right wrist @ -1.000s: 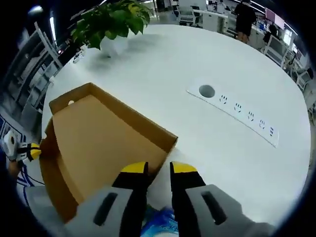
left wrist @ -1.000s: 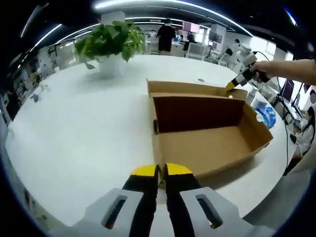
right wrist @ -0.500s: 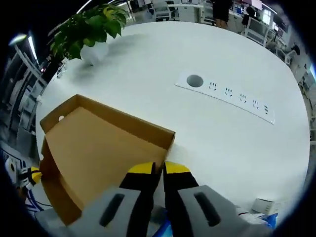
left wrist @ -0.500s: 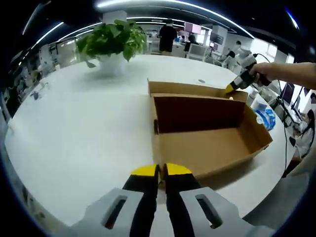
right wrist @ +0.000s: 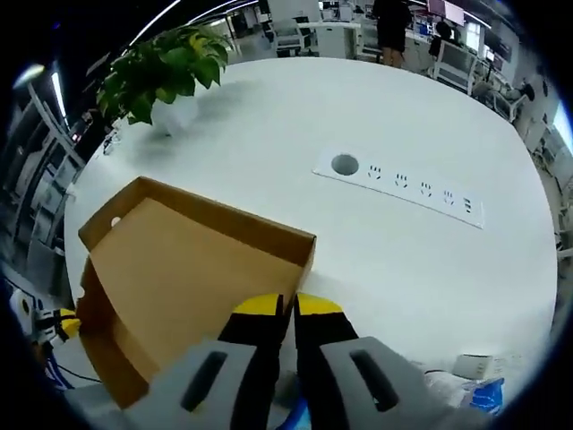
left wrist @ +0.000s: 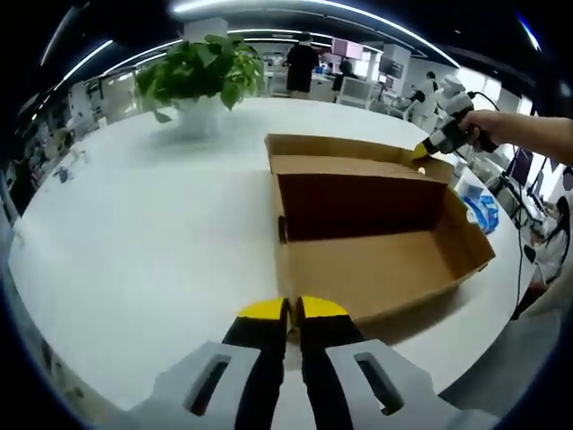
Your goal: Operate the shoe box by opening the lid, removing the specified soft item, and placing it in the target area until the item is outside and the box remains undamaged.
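Here the open shoe box (left wrist: 376, 242) sits on the white counter (left wrist: 143, 242); left gripper (left wrist: 293, 309) closed just before its near wall, right gripper (right wrist: 286, 305) pinching the lid (right wrist: 192, 269) edge.

Left gripper view looks across the shoe box (left wrist: 376, 228) from its near side; right gripper view looks down over its lid (right wrist: 192, 278) from the opposite end.

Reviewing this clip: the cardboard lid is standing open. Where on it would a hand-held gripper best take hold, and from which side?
Probably the lid's free top edge, pinched from above, jaws straddling the thin cardboard. That rim stands raised and clear of the table. The right hand-held gripper already sits at its corner.
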`<state>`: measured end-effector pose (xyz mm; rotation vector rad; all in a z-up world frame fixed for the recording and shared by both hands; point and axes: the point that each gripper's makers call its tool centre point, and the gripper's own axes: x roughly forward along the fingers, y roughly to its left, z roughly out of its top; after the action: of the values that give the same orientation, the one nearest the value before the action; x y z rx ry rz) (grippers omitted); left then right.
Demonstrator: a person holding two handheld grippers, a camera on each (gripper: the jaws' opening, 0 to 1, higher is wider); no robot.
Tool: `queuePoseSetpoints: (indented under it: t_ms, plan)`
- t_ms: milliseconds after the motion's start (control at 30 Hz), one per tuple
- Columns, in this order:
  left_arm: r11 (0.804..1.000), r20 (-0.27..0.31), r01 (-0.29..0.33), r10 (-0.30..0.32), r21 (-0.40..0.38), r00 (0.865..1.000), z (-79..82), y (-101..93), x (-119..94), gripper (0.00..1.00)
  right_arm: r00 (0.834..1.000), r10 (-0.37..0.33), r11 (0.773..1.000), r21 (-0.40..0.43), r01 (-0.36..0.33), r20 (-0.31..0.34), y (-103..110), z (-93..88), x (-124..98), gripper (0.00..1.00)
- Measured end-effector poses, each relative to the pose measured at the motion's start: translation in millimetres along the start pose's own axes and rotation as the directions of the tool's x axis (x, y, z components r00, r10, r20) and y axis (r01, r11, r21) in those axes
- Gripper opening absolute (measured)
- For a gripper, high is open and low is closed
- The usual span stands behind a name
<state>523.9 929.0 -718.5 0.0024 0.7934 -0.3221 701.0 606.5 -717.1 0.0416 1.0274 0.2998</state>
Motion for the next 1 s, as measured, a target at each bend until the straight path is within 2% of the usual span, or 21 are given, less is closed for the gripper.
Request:
queuePoseSetpoints:
  t_ms: [233, 367, 533, 1000]
  plan:
    - [1.000, -0.006, -0.003, 0.003, 0.010, 1.000, -0.3, 1.9, 1, 0.01, 0.999, -0.005, 1.000, -0.004, 0.005, 0.054, 2, 5.7, -11, 0.02]
    - [1.000, -0.006, -0.003, 0.003, 0.010, 1.000, -0.4, 1.4, 0, 0.01, 0.996, -0.004, 1.000, 0.025, 0.002, 0.093, 4, 10.1, -19, 0.02]
    - [1.000, -0.007, -0.008, 0.008, 0.014, 1.000, -0.2, 0.2, -1, 0.01, 0.991, -0.011, 1.000, 0.008, 0.010, 0.135, 7, 14.8, -28, 0.02]
    - [1.000, -0.005, -0.007, 0.007, 0.011, 1.000, 0.0, -1.3, -2, 0.01, 0.976, -0.004, 1.000, 0.016, 0.000, 0.217, 14, 22.2, -53, 0.01]
